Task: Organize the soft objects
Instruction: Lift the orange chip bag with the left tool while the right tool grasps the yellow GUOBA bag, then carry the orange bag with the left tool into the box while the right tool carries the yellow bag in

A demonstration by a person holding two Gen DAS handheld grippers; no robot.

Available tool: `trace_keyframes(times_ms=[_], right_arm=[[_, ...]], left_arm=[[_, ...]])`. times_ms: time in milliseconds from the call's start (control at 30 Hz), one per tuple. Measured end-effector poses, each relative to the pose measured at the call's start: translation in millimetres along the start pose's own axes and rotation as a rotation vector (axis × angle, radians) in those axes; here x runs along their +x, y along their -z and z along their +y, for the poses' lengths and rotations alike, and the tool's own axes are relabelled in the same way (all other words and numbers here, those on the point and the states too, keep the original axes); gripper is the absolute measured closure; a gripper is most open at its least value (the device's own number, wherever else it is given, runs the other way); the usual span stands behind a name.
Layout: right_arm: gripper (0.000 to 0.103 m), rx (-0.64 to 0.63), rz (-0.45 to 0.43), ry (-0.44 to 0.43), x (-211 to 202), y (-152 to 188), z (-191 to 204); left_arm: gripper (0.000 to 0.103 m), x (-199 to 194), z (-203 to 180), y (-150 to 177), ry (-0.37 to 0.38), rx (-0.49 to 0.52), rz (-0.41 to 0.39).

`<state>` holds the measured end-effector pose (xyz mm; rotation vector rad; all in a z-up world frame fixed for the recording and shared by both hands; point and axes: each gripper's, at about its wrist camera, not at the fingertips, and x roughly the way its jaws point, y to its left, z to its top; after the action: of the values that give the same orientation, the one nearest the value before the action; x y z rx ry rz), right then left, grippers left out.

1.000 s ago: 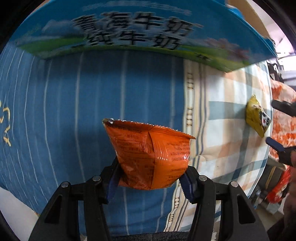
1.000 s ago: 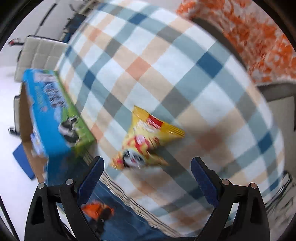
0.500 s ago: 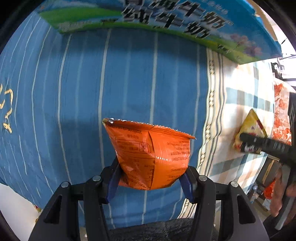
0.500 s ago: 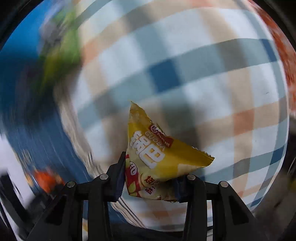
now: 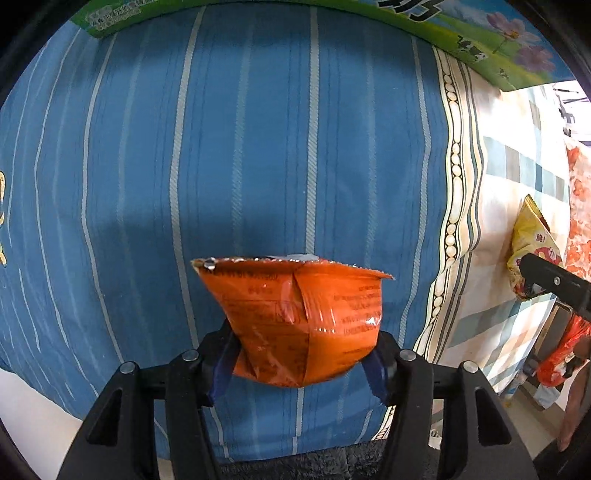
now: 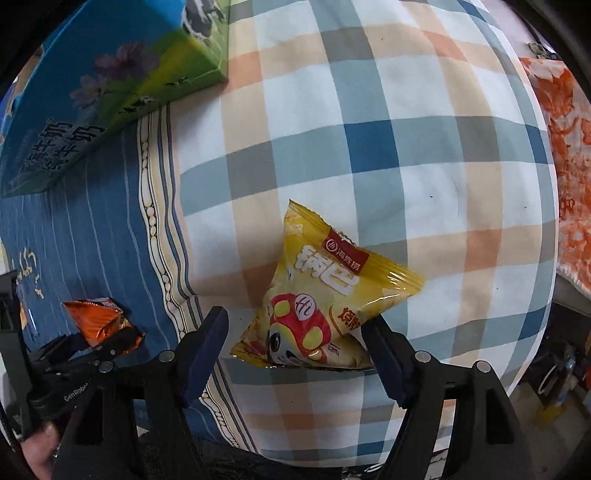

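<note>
Blue striped cloth (image 5: 258, 147) meets plaid cloth (image 6: 369, 129); beyond, perhaps floor clutter.

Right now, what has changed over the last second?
The right gripper closed on the yellow packet, then spread again; its left pad now shows a gap. The milk box slid up the left view. Left gripper still clamps the orange packet.

the milk carton (image 5: 480, 33) is cut off by the top edge, its lettering partly unreadable.

Both wrist views downward, bedding (image 5: 258, 147) shared
</note>
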<state>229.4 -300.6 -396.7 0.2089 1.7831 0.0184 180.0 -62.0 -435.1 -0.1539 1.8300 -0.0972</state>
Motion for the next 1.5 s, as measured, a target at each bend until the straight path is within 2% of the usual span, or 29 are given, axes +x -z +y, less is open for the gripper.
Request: trace_keyframes(times_ms=[67,133,200,233,333,433,600,700,967,1067,1267,1500], right_arm=[[0.026,0.013,0.003,0.016,-0.2,5.6,-16.7],[0.027,0.009,0.001,0.028,-0.2,8.1,-15.9],[0.039,-0.006,-0.005,0.063,0.5,9.3,-13.7],[0.057,-0.022,0.002,0.095,1.9,9.5,-11.3],[0.066,-0.038,0.021,0.104,5.9,9.5,-7.2],[0.07,-0.054,0.012,0.125,1.0,11.7,-3.5],[0.071,-0.078,-0.01,0.085,-14.2,24.1,12.5],[0.071,-0.105,-0.053,0.052,-31.4,35.7,31.9],[0.071,-0.183,-0.202,-0.026,-112.0,57.9,72.5],[0.071,-0.203,-0.256,-0.043,-130.6,72.9,101.2],[0.071,-0.234,-0.337,-0.054,-174.7,73.6,119.5],[0.071,-0.231,-0.39,-0.072,-194.2,56.4,147.1]], left_arm=[[0.047,-0.9,2.2,-0.5,0.001,0.002,-0.013],[0.047,-0.1,-1.9,5.3,0.004,0.0,-0.023],[0.047,-3.8,4.9,2.9,0.011,-0.007,-0.027],[0.047,-6.2,8.4,7.2,0.012,-0.007,-0.029],[0.047,-11.6,16.9,14.3,0.014,-0.009,-0.037],[0.048,-18.5,20.4,22.1,0.011,-0.007,-0.055],[0.048,-42.3,19.9,31.4,0.007,0.012,-0.103],[0.048,-65.9,15.9,36.7,0.007,0.031,-0.149],[0.048,-159.3,12.8,58.1,0.03,0.067,-0.333],[0.048,-191.7,18.8,62.4,0.032,0.075,-0.396],[0.048,-245.9,30.9,64.1,0.048,0.069,-0.489],[0.048,-268.2,35.6,41.9,0.06,0.064,-0.545]])
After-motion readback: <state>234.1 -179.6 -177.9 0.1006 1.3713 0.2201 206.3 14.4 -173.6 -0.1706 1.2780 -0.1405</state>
